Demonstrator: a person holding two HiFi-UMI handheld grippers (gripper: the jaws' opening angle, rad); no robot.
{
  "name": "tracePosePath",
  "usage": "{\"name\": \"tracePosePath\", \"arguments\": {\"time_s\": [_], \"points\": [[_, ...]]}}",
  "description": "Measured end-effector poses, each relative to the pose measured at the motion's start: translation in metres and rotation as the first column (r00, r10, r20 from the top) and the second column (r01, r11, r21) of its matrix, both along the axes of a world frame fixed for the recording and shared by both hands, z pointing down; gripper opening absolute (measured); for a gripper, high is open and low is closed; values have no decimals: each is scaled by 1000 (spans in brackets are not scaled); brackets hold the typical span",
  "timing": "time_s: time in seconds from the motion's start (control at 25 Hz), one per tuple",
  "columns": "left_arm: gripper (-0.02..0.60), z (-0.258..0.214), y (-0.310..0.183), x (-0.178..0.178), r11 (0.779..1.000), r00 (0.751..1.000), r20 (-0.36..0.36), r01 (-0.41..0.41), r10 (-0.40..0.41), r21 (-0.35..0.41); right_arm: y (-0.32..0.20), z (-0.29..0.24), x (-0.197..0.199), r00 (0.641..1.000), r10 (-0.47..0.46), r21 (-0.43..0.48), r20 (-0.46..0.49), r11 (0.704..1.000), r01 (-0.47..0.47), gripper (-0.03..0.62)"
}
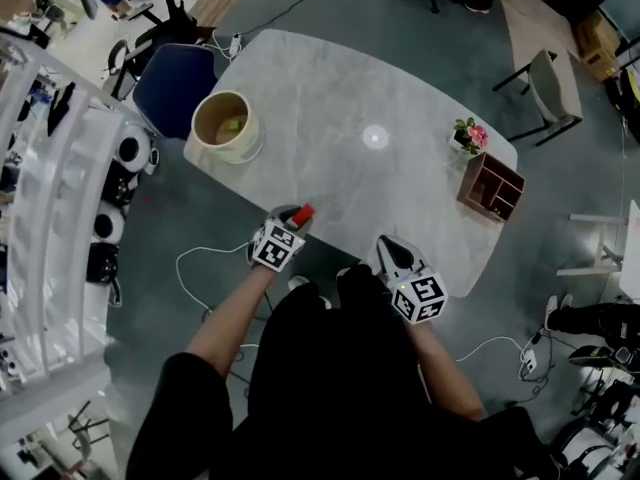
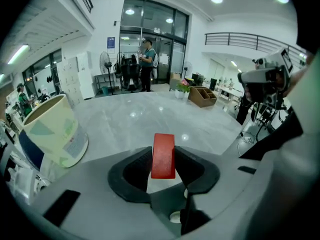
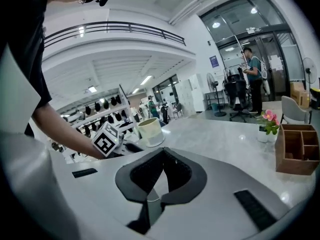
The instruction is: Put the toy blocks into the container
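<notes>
Fingers (image 2: pixel 140 165) of the left gripper (image 2: pixel 163 159) pinch 1 flat red toy block (image 2: pixel 163 155). Right gripper (image 3: pixel 161 156) is shut tight and holds nothing. Round cream paper tub (image 1: pixel 232 154) sits at 11 o'clock, well apart, with something green inside. This block is not in yet.

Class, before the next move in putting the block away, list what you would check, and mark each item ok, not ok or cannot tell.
1. Red block gripped by left tool: ok, pinched between its pads.
2. Right tool free: ok, shut on nothing.
3. Container upright, mouth open: ok.
4. Block above container: not ok, it is near the table's front edge, apart from the container.
5. Room inside container: ok, only a small greenish piece shows.
</notes>
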State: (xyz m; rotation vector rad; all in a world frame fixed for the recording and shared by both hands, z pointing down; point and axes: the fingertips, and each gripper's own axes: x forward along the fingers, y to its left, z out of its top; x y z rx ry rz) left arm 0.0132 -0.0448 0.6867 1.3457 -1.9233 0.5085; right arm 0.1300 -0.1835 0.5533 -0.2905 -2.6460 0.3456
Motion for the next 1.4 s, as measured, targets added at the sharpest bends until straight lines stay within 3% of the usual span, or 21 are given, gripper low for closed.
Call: {"name": "tracePosePath", "arguments": {"time_s": [0.4, 0.64, 0.96, 1.28, 1.4], "points": [[135, -26, 87, -4, 994, 995, 27, 94, -95, 58, 92, -5, -28, 996, -88, 27, 10, 996, 88, 0], [135, -36, 138, -23, 976, 978, 30, 205, -208, 75, 131, -1, -56, 984, -178, 24, -8, 984, 178, -1], [135, -44, 185, -76, 949, 951, 32, 304, -307, 77, 170, 9, -136, 959, -282, 18, -26, 959, 283, -1], [135, -62, 184, -124, 956, 957, 27, 286, -288, 68, 166, 16, -206, 964, -253, 18, -76, 967, 255, 0], [135, -74, 179, -150, 959, 959, 57, 273, -277, 71, 171, 19, -225, 960, -270, 4, -70, 963, 271, -1]]}}
